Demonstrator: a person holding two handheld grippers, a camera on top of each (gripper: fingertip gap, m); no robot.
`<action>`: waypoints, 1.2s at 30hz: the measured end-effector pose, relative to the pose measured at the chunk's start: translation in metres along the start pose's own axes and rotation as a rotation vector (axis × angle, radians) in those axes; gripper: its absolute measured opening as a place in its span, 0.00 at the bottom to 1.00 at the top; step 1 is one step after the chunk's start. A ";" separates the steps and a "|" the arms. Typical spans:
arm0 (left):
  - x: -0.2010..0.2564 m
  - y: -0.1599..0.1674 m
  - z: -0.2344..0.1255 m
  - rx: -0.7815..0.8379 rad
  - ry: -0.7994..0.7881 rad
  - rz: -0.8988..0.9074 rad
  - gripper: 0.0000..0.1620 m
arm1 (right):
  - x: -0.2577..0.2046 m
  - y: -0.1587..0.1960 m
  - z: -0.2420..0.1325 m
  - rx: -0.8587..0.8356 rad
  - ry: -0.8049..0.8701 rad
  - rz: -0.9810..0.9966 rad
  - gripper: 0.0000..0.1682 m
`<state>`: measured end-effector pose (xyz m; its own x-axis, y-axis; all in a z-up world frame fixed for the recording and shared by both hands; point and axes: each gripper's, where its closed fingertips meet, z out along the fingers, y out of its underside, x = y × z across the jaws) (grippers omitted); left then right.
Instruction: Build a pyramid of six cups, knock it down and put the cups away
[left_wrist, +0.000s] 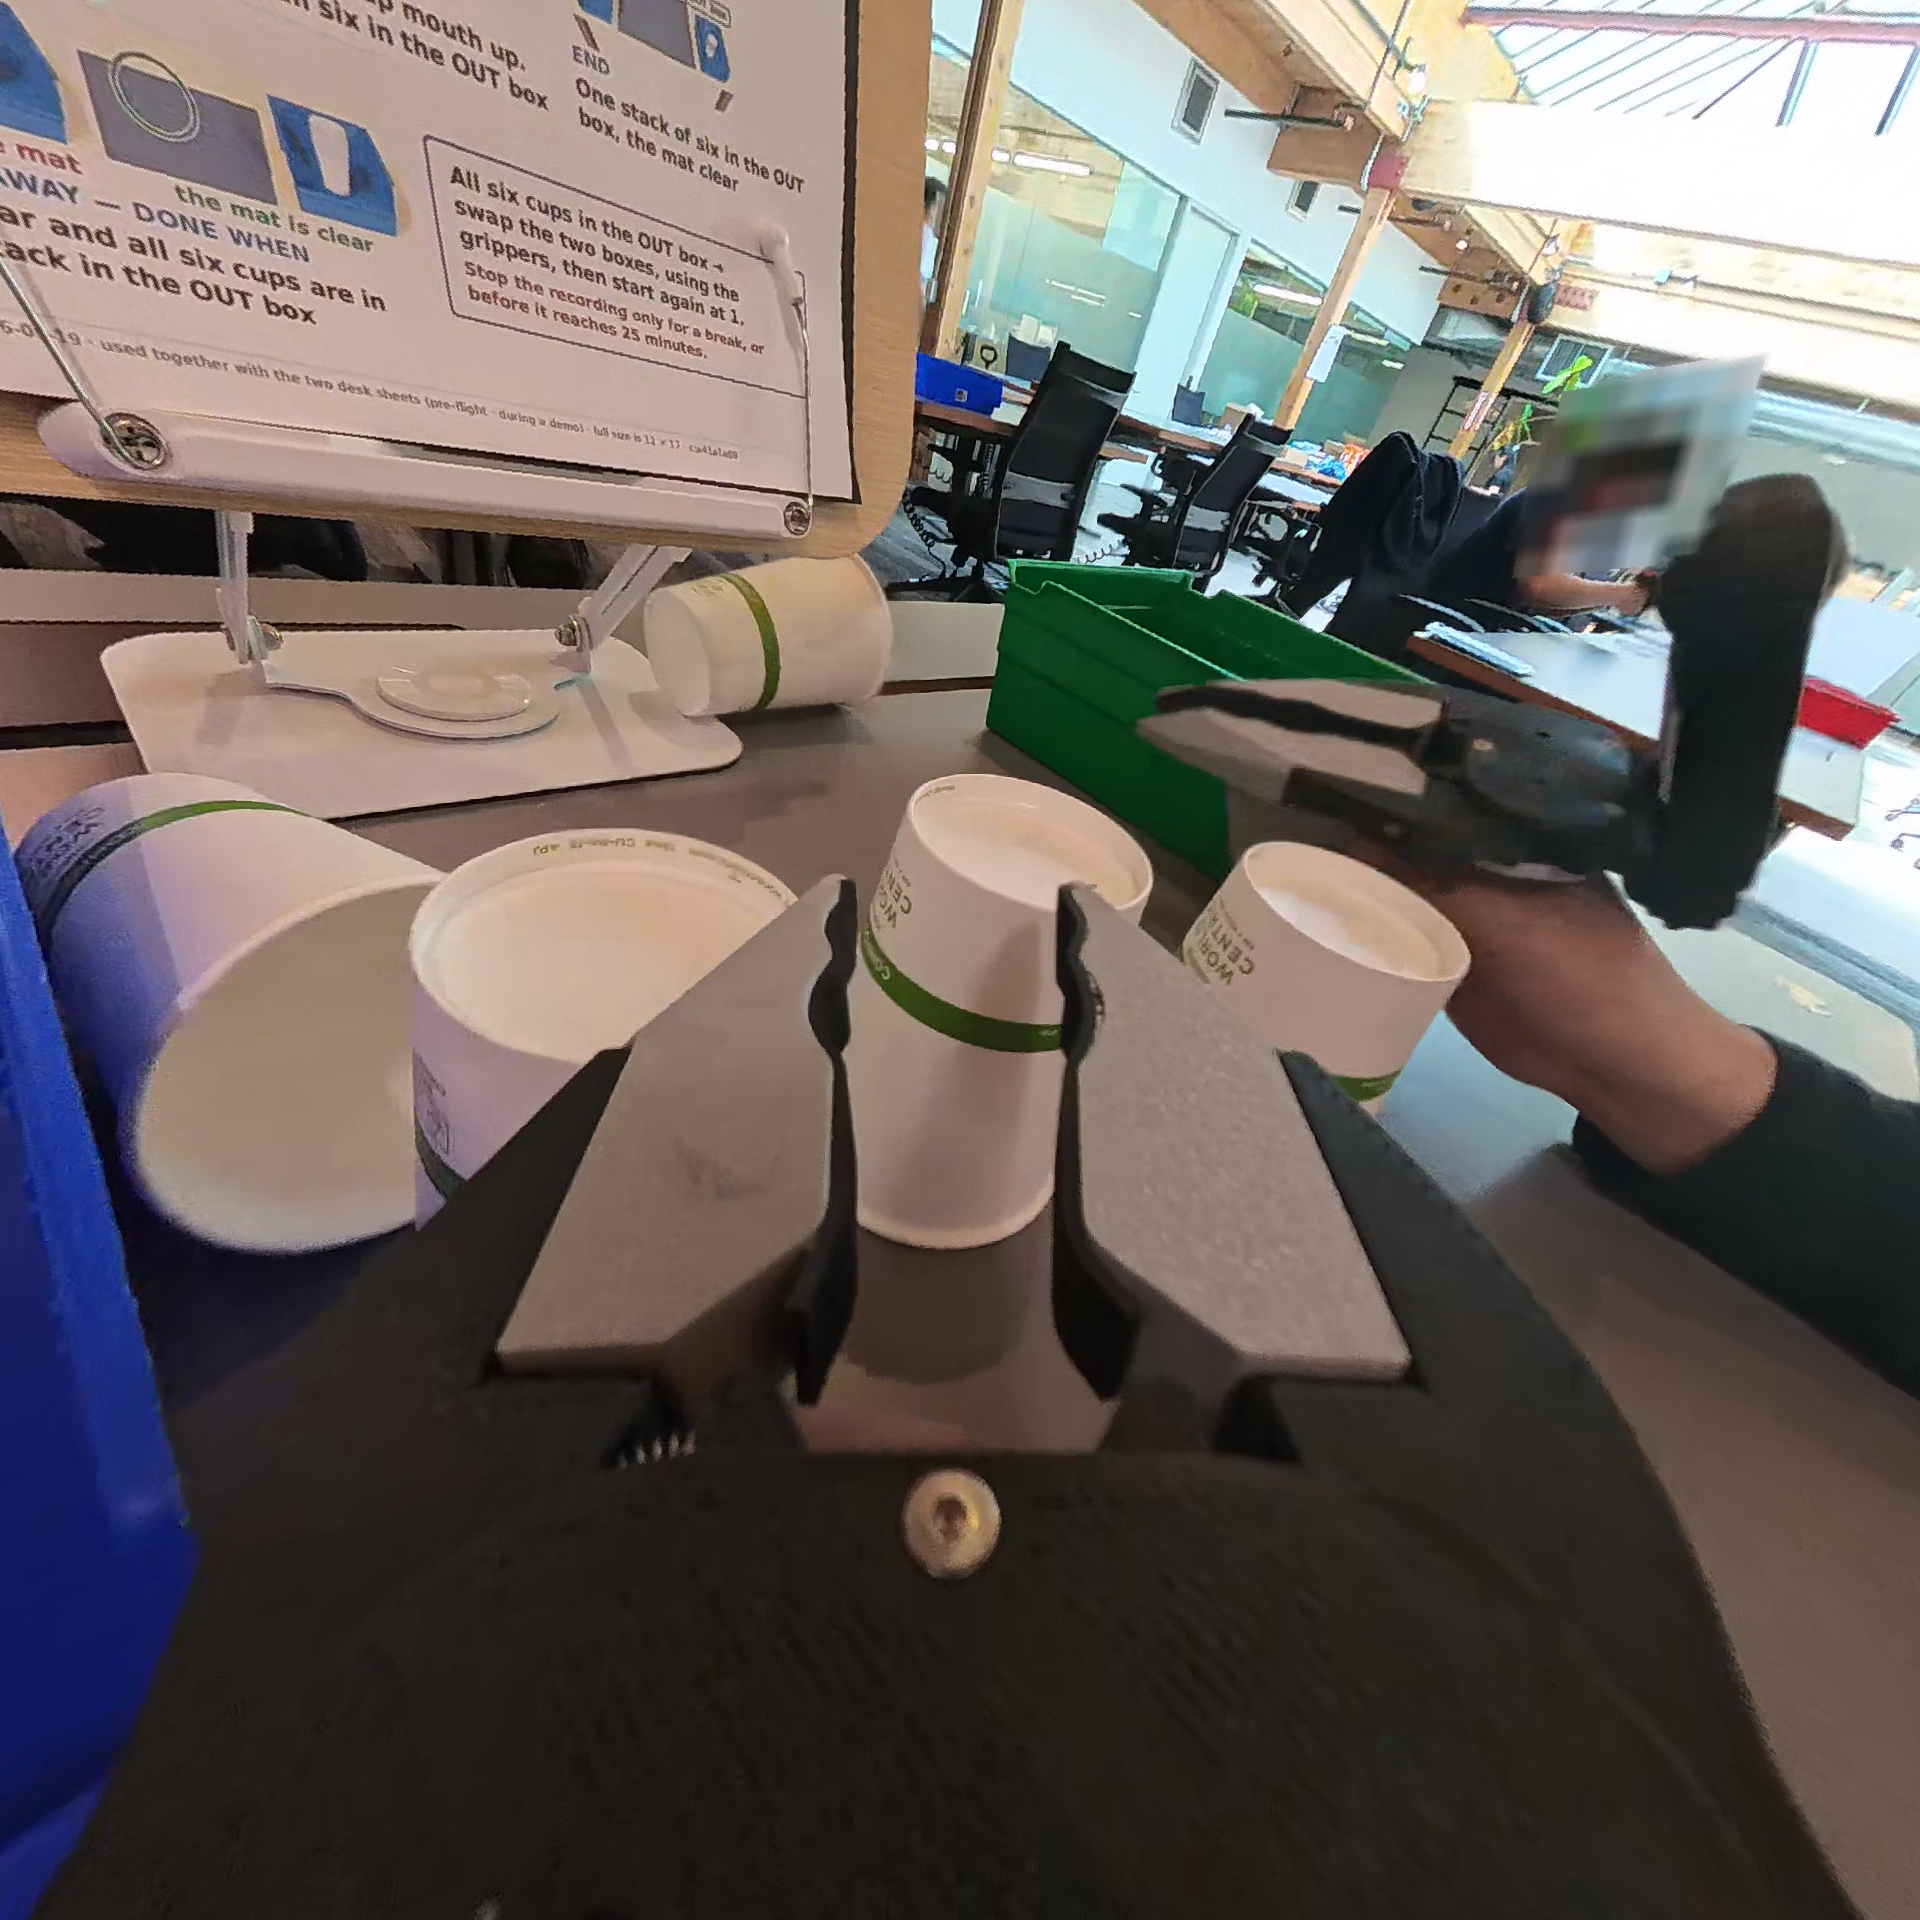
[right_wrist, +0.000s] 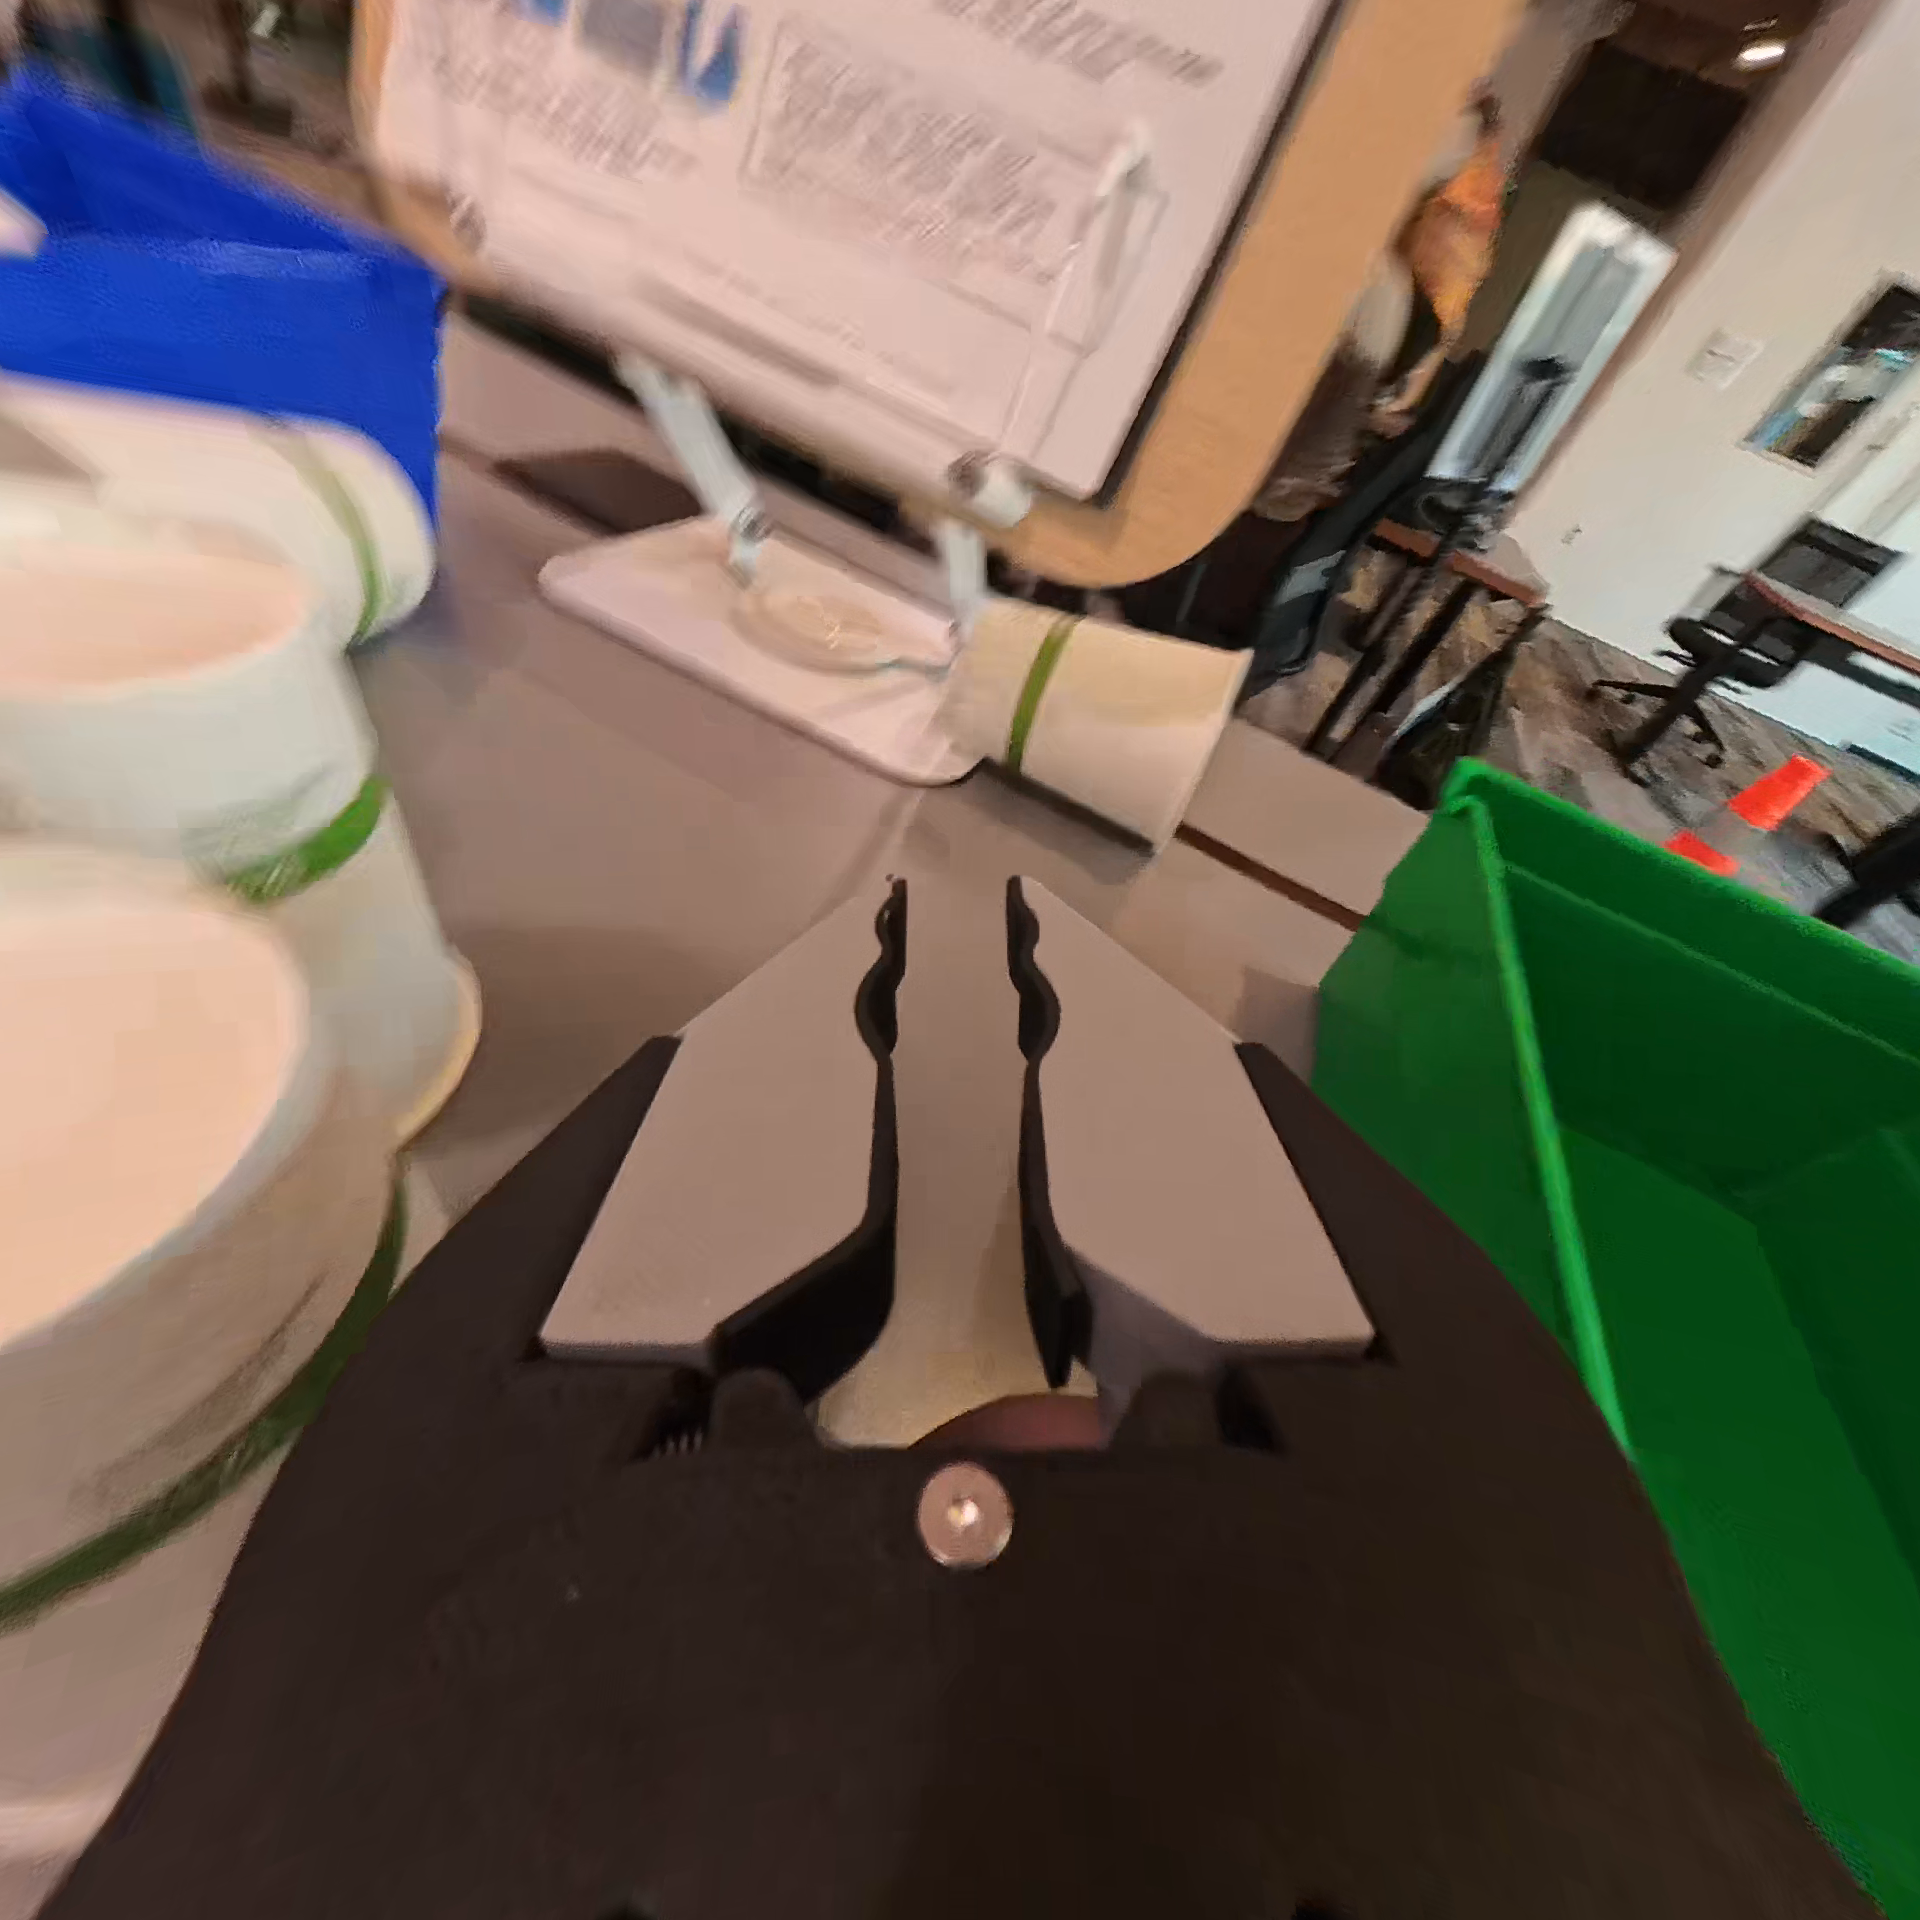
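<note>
Several white paper cups with green bands are on the grey mat (left_wrist: 1558, 1226). Three stand mouth down in a row: left (left_wrist: 582, 987), middle (left_wrist: 966, 997), right (left_wrist: 1330, 956). One cup (left_wrist: 260, 1029) lies on its side at the left, mouth toward me. Another cup (left_wrist: 769, 644) lies by the stand's foot; it also shows in the right wrist view (right_wrist: 1091, 707). My left gripper (left_wrist: 951, 914) is open, and the middle cup shows in its gap; whether they touch is unclear. My right gripper (right_wrist: 951, 894) is slightly open and empty, above the right cup (right_wrist: 135, 1195); it also shows in the left wrist view (left_wrist: 1153, 727).
A blue box (left_wrist: 62, 1247) stands close at the left and shows in the right wrist view (right_wrist: 208, 260). A green box (left_wrist: 1122, 665) stands at the right rear, close to my right gripper (right_wrist: 1662, 1143). A white stand (left_wrist: 416, 717) with an instruction sheet is behind the cups. Across from one pair of fingers to the other is roughly 20 cm.
</note>
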<state>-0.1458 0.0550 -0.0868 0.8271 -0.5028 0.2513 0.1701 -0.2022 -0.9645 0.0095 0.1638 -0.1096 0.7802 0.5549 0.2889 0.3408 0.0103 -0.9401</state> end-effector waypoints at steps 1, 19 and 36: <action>0.002 0.000 0.001 0.008 0.012 -0.016 0.21 | 0.016 -0.010 0.005 0.037 0.072 0.071 0.09; 0.001 -0.003 -0.013 -0.016 0.202 -0.230 0.08 | 0.074 0.007 0.337 -0.771 -0.775 0.976 0.05; 0.011 0.005 -0.007 -0.049 0.117 -0.037 0.12 | 0.182 -0.046 0.186 -0.443 -0.564 0.954 0.03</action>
<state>-0.1400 0.0423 -0.0880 0.7523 -0.5882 0.2967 0.1700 -0.2618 -0.9500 0.0385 0.4188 -0.0470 0.5142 0.4710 -0.7168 -0.0137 -0.8311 -0.5559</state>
